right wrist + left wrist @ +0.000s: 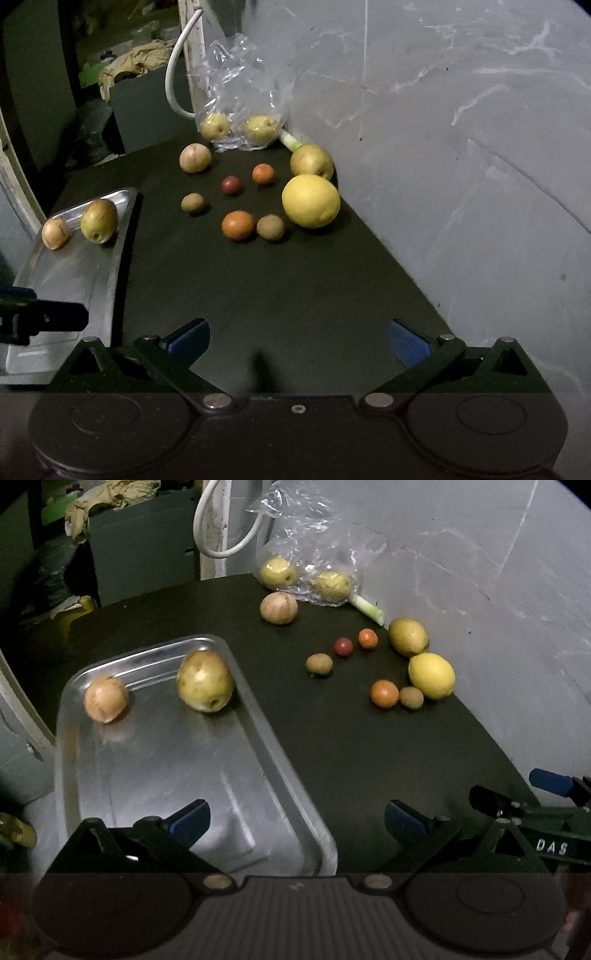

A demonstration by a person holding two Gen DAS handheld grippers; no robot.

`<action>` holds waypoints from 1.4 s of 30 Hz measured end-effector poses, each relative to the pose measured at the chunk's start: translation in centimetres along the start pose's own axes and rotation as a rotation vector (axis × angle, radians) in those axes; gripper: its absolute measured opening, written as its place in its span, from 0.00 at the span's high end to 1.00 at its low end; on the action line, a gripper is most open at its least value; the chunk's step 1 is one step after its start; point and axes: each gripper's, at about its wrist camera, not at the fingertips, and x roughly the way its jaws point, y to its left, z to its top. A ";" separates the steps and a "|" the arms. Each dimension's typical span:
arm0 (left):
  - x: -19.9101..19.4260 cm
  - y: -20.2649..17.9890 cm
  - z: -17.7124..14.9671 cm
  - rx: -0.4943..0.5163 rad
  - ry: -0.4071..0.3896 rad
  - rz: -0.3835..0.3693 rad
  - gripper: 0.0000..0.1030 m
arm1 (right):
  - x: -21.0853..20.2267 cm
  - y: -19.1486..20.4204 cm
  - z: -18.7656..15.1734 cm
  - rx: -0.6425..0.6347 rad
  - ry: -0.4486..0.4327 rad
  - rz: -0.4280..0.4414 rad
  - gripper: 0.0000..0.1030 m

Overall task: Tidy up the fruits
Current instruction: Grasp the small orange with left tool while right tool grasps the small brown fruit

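Both tools are empty and spread wide: the left gripper (297,818) hangs over the near corner of the metal tray (266,746), and the right gripper (299,338) hovers over bare dark table (277,288) well short of the fruit. Two pieces already sit at the tray's far end, a pear (205,681) against the far rim and a pale brown onion-like bulb (106,698) to its left, apart from each other. The rest is loose on the table by the grey wall: a big lemon (311,201) with a second pear (311,161) just behind it, an orange tomato (238,225) touching or nearly touching a small brown kiwi (270,228), another kiwi (192,203), a dark red tomato (232,185), a smaller orange one (263,173), and a second bulb (195,158). Two more pears sit inside a clear plastic bag (240,92) at the back. I'd judge the next pick falls to the right gripper, and the nearest pair is the sensible start. The tomato and kiwi crowd each other, so come in from the open side, straddle one piece only, and close gently; round fruit rolls when nudged and tomatoes bruise. Set it down in the tray's open middle, away from the pear.
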 end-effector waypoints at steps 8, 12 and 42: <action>3.0 -1.6 3.5 -0.049 -0.001 -0.010 0.01 | 2.6 -0.9 2.8 -0.050 -0.037 0.055 0.03; 4.7 -2.7 5.2 -0.084 0.002 -0.025 0.01 | 4.3 -1.4 3.8 -0.052 -0.034 0.081 0.09; 11.9 -5.9 9.6 -0.073 0.054 -0.148 0.32 | 10.6 -1.1 5.6 -0.056 -0.029 0.216 0.58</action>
